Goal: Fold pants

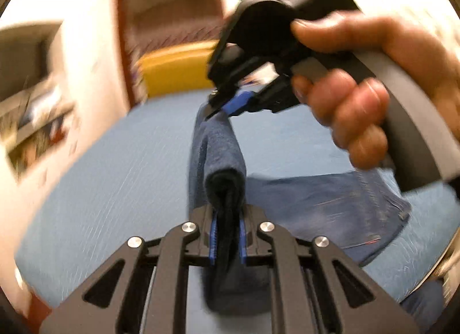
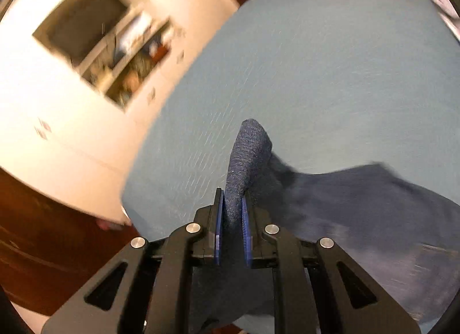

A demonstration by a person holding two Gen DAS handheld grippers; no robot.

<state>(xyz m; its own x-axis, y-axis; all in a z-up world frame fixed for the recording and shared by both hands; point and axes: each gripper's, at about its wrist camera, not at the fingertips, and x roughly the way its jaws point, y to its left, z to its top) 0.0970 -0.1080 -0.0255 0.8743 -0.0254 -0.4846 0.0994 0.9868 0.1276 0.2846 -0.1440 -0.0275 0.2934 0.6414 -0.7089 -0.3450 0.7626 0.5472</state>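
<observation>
Both grippers — left gripper (image 1: 227,236), right gripper (image 2: 233,233) — clamping pants (image 1: 316,204)

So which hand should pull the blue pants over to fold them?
Probably both together, led by the right gripper: like the left gripper, it pinches the blue fabric pants, and open light-blue bedsheet lies ahead.

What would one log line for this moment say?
left tool: shut on pants | right tool: shut on pants | blue sheet: beneath

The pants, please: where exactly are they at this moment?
The pants hang pinched between the left gripper and right gripper, the rest trailing right over the blue bed.
</observation>
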